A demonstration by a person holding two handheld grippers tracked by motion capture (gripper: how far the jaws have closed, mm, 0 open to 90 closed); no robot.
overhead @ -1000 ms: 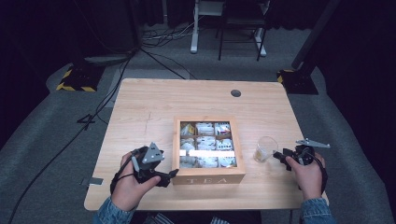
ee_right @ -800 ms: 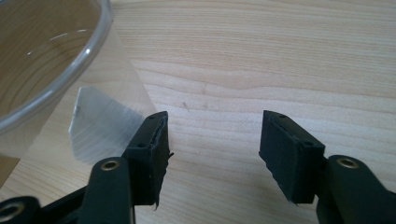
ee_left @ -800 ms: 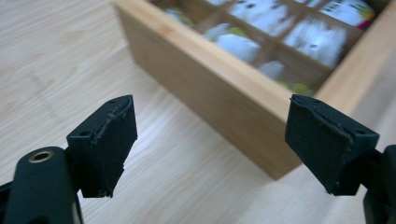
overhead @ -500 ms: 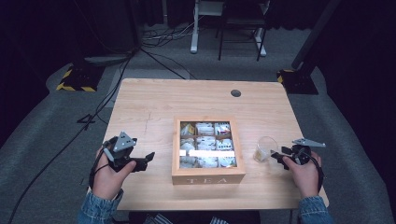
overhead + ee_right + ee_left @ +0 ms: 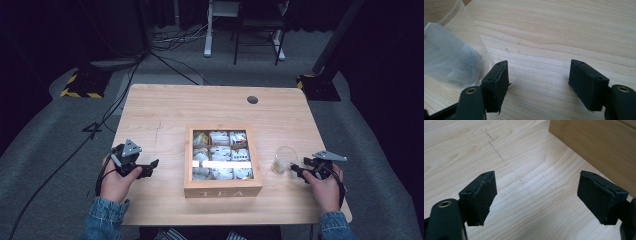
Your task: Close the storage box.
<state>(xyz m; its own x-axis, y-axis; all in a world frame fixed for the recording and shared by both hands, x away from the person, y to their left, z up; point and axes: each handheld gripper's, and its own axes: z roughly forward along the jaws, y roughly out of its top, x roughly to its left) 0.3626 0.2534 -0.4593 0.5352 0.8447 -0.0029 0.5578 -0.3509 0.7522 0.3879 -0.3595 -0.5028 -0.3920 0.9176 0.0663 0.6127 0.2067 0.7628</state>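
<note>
Wooden table [image 5: 165,115], tea box [image 5: 222,159], seemingly teabag-filled

Your left hand [image 5: 116,179] holds the left gripper [image 5: 148,169] low over the tabletop [image 5: 165,112] near its left edge, jaws spread wide with nothing between them. Your right hand [image 5: 325,186] holds the right gripper [image 5: 296,171] near the right edge, jaws likewise parted and empty. Both forearms, in denim sleeves [image 5: 104,220], come in over the near edge.
</note>
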